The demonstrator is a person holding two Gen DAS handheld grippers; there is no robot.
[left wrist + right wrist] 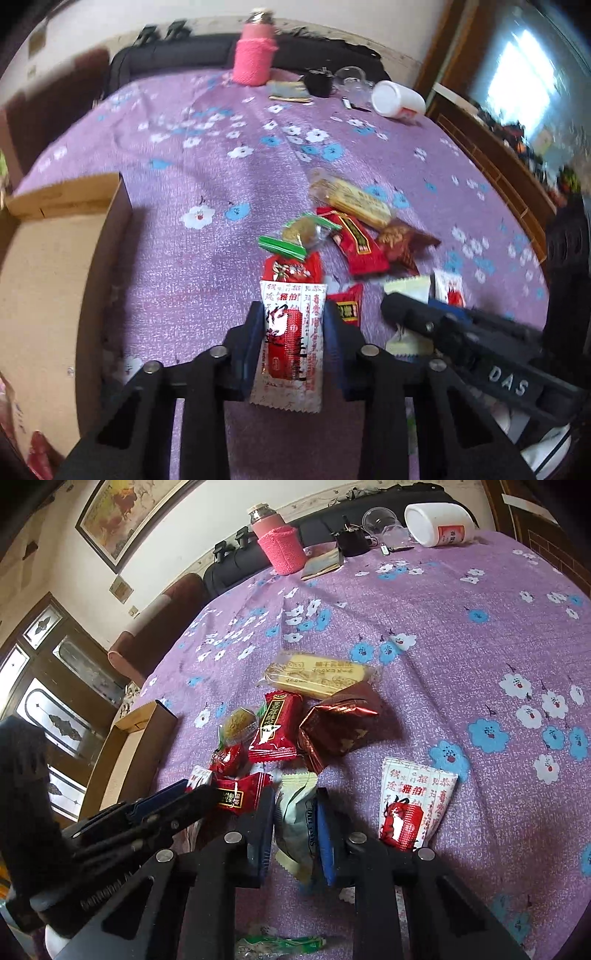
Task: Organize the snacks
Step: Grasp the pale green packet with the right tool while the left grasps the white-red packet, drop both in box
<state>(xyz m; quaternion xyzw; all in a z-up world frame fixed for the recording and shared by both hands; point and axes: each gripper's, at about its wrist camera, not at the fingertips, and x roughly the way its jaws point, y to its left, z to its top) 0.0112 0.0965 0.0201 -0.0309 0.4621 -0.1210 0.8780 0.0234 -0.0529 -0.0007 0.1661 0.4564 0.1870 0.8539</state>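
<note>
1. The left gripper (293, 332) is clamped on a white sachet (290, 343) printed with red characters; the sachet stands upright between the two blue pads, its lower edge hanging below them.
2. The right gripper (295, 827) is clamped on a pale green packet (295, 823), which is crumpled between its pads.
3. In the left view the right gripper (443, 328) shows as a dark body low on the right, over the green packet (406, 288).
4. In the right view the left gripper (166, 805) comes in from the left, close beside the right one.
5. A loose pile of snacks lies on the purple cloth (203, 155) just ahead of both tools: a yellow bar (317, 675) farthest away, a red packet (275, 723) and a dark red foil pack (338, 727) before it, a round cake (239, 723) in clear wrap to their left.
6. A small red candy (240, 794) lies touching the right gripper's left pad.
7. A second white sachet (410, 808) lies flat just right of the right gripper.
8. An open cardboard box (48, 280) sits on the cloth, well left of the pile.
9. At the far edge stand a pink bottle (255, 51) and a tipped white jar (397, 99).
</note>
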